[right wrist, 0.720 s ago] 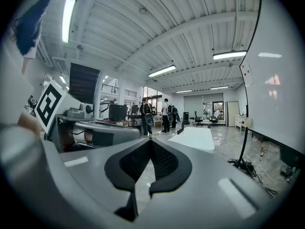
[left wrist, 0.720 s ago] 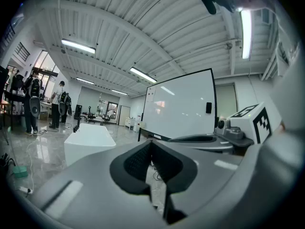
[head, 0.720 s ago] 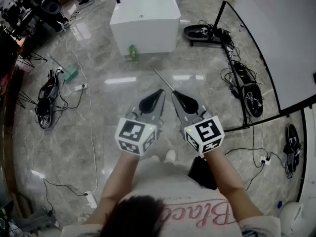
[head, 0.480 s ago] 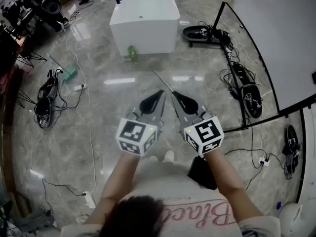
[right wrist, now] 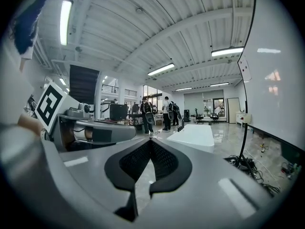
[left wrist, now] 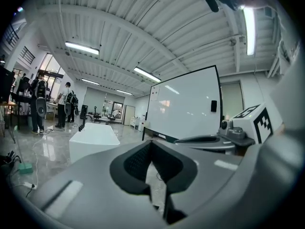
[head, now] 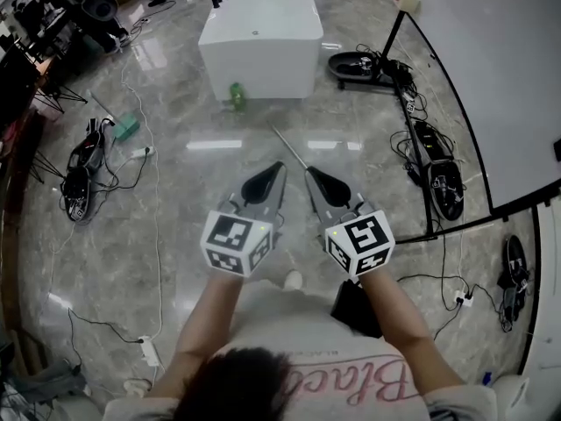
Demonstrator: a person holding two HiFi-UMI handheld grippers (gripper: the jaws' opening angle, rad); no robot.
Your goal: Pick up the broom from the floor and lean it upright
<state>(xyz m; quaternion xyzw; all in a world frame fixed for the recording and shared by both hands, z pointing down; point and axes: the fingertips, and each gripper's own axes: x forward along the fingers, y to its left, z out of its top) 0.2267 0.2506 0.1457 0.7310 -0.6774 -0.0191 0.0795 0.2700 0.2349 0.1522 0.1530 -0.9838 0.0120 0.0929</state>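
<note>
Over the glossy grey marble floor (head: pixel 175 200) I hold both tongs side by side. The left tongs (head: pixel 279 167) and right tongs (head: pixel 309 173) are each closed tip to tip, gripping nothing. The thin grey broom handle (head: pixel 287 146) lies on the floor just beyond the right tongs, short of the white rectangular block (head: pixel 259 33).

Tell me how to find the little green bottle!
Look for the big white block in the middle of the floor. The green bottle sits on the floor beside its near side, by the left corner. The other green thing lies farther left among cables.
</note>
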